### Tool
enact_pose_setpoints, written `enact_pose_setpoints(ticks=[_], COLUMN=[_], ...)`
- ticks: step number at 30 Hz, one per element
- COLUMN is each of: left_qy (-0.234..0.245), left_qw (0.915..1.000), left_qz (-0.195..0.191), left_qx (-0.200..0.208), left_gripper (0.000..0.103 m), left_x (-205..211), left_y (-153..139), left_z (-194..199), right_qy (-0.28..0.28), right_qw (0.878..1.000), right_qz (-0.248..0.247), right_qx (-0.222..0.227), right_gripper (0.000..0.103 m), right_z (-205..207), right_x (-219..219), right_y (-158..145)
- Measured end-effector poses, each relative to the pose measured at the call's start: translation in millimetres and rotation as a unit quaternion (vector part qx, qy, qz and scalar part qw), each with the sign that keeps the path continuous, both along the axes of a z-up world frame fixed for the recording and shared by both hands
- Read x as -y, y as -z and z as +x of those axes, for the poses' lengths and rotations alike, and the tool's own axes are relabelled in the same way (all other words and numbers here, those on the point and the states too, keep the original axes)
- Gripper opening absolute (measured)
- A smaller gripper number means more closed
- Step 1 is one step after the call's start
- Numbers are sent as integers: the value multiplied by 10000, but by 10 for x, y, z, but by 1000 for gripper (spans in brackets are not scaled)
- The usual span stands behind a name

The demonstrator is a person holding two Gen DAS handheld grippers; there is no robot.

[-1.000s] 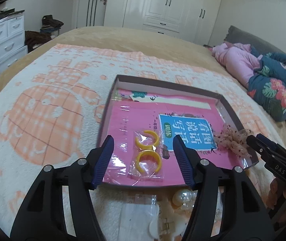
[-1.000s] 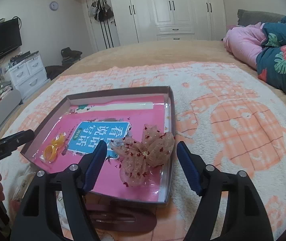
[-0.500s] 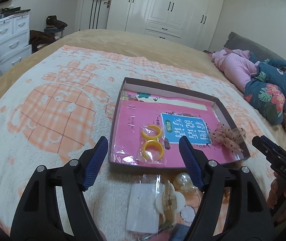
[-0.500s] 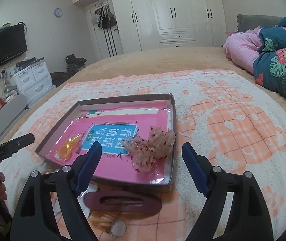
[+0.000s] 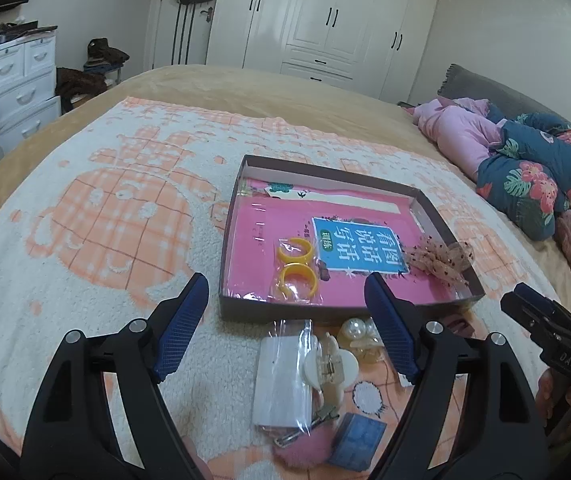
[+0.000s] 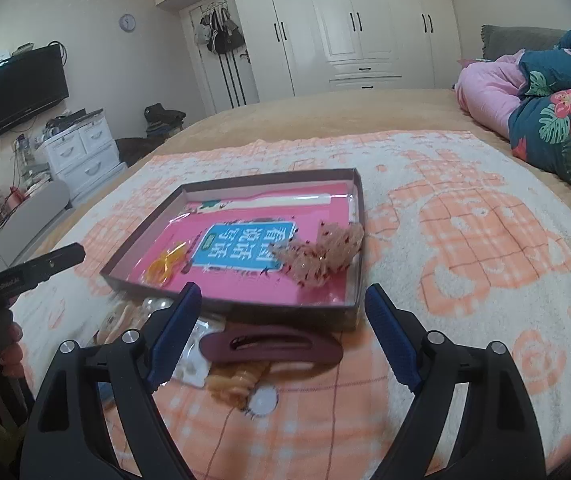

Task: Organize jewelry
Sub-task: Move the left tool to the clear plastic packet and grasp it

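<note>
A shallow brown box (image 5: pixel 333 314) (image 6: pixel 241 310) lined with a pink book lies on the bed. In it are bagged yellow rings (image 5: pixel 295 268) (image 6: pixel 163 266) and a pink mesh bow (image 5: pixel 439 260) (image 6: pixel 321 254). In front of the box lie a white hair claw (image 5: pixel 329 368), pearl pieces (image 5: pixel 355 328), a clear bag with a white card (image 5: pixel 281 384), a blue block (image 5: pixel 359 438), a pink pompom (image 5: pixel 303 450) and a maroon hair clip (image 6: pixel 271 348). My left gripper (image 5: pixel 287 320) is open and empty above the loose pieces. My right gripper (image 6: pixel 281 328) is open and empty above the maroon clip.
The bed carries a white and orange blanket (image 5: pixel 105 216) (image 6: pixel 465 232). Pink and floral bedding (image 5: pixel 525 160) (image 6: pixel 545 112) is piled at the right. White drawers (image 5: pixel 17 80) stand at the left and white wardrobes (image 6: pixel 345 28) behind.
Both grippers have pulled back from the box toward the near edge, bringing the loose pieces in front of it into view. Both stay open and empty.
</note>
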State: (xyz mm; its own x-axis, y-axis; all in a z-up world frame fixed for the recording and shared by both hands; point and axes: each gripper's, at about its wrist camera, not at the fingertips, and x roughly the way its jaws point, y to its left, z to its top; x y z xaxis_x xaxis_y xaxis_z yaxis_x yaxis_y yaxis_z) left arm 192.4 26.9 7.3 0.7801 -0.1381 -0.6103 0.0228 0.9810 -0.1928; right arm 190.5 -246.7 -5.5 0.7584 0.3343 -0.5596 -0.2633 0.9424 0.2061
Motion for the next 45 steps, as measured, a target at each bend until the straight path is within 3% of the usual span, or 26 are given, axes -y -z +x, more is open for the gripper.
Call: enact_pose_setpoints(ticks=[22, 34, 45], left_qy=[68, 143, 240], left_qw=[9997, 9985, 9974], left_qz=[164, 263, 68], left_qx=[-140, -464, -677], left_gripper=[71, 71, 71], left_x=[-55, -92, -119], left_y=[119, 332, 491], left_z=[-313, -395, -341], right_qy=[-460, -293, -202], right_qw=[9983, 9973, 9962], right_qz=[-239, -265, -262], right_qx=[-272, -621, -811], right_gripper=[81, 81, 81], right_z=[-407, -315, -209], right_x=[-326, -368, -425], right_y=[184, 373, 498])
